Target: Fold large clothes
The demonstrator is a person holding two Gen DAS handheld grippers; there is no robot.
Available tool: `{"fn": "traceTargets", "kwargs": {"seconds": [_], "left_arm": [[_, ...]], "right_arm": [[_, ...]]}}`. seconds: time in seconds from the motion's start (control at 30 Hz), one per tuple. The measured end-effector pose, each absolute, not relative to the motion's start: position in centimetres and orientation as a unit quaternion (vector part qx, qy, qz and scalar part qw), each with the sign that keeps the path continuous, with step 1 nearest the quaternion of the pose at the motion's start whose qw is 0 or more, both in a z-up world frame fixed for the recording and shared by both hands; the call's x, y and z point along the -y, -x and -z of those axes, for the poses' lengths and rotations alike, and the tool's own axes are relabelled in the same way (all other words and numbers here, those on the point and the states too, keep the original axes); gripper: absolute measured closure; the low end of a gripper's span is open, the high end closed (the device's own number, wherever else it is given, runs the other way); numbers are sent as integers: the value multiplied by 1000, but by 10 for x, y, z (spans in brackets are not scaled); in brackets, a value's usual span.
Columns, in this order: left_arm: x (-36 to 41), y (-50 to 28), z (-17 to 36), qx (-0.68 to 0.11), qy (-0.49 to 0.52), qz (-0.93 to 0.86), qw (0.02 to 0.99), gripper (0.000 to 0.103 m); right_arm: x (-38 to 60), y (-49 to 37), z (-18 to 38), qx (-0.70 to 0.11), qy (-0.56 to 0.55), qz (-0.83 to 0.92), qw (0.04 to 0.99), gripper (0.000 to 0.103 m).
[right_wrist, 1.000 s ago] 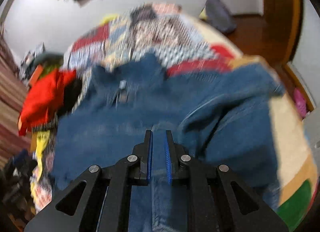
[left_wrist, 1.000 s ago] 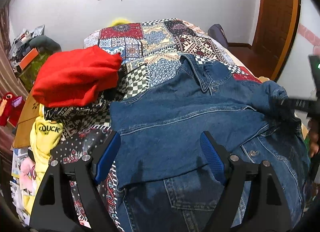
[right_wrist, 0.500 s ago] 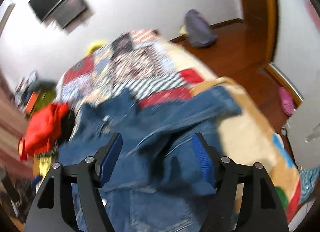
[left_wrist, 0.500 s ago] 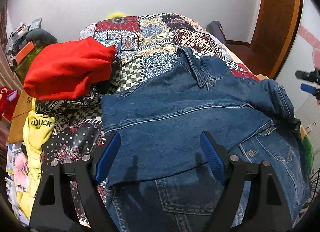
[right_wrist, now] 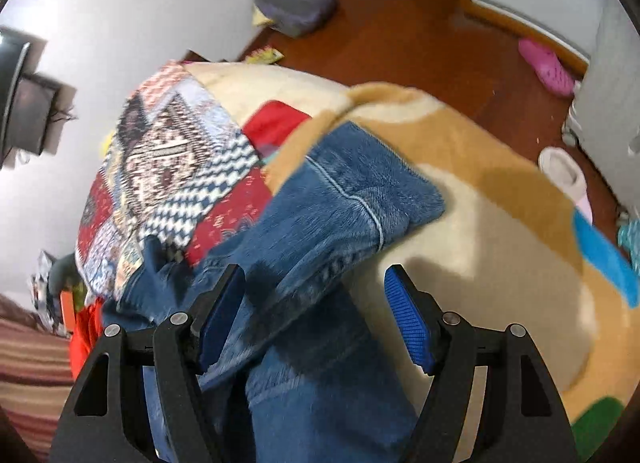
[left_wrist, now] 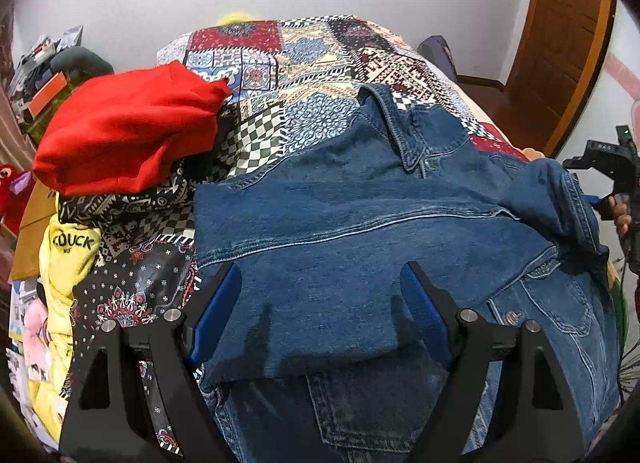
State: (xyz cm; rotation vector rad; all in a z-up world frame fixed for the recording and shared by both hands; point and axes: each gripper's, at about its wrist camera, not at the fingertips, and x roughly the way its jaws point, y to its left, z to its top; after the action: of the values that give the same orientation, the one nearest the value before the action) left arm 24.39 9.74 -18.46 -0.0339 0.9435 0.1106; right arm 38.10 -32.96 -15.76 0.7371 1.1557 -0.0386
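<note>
The denim jacket (left_wrist: 360, 223) lies flat on the bed (left_wrist: 304, 63), collar pointing toward the far wall, its long axis running from collar to hem toward the camera. One sleeve is folded across its body. The left tool (left_wrist: 320, 303) hovers over the folded sleeve, released. The right tool (right_wrist: 316, 315), jaws apart, has just been opening over the other sleeve (right_wrist: 340, 215), gripping nothing.

Bed (left_wrist: 304, 63) carries everything, covered by patchwork bedspread (left_wrist: 320, 43) in red, blue, cream and checkered panels. Denim jacket (left_wrist: 360, 231) lies spread on bedspread, collar toward far wall, one sleeve folded across body. Red garment (left_wrist: 128, 135) bunched beside it. Yellow printed garment (left_wrist: 68, 263) at bed edge. Tan-and-cream blanket (right_wrist: 500, 223) under jacket's other side.
</note>
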Motion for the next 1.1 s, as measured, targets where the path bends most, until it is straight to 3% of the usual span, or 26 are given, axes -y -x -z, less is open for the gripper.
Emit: {"fn": "traceTargets", "kwargs": {"seconds": [0.07,0.13,0.23,0.53,0.8,0.93,1.1], "left_arm": [[-101,-246,188,-458,22,-56,887,22],[-105,-247,192,-463,31,-57,884,22],[-108,-248,195,-466,36,-59,882,22],[-112,-234,179,-442,35,-56,895,22],[-131,-204,148,-400,40,-64,913,22],[-149,-189,136,-385,50,-72,919,22],[-170,-168,129,-376,58,-87,921,22]], "right_arm": [[326,-388,159,-532,-332,15,779,47],[320,-391,154,-526,-326,10,786,71],[314,-391,139,-516,-294,18,805,89],[268,-362,36,-429,-197,-40,881,93],[168,-323,-63,-339,-135,-155,918,93],[109,-313,-61,-334,-97,-185,919,93],[40,-319,0,-415,-85,-230,876,93]]}}
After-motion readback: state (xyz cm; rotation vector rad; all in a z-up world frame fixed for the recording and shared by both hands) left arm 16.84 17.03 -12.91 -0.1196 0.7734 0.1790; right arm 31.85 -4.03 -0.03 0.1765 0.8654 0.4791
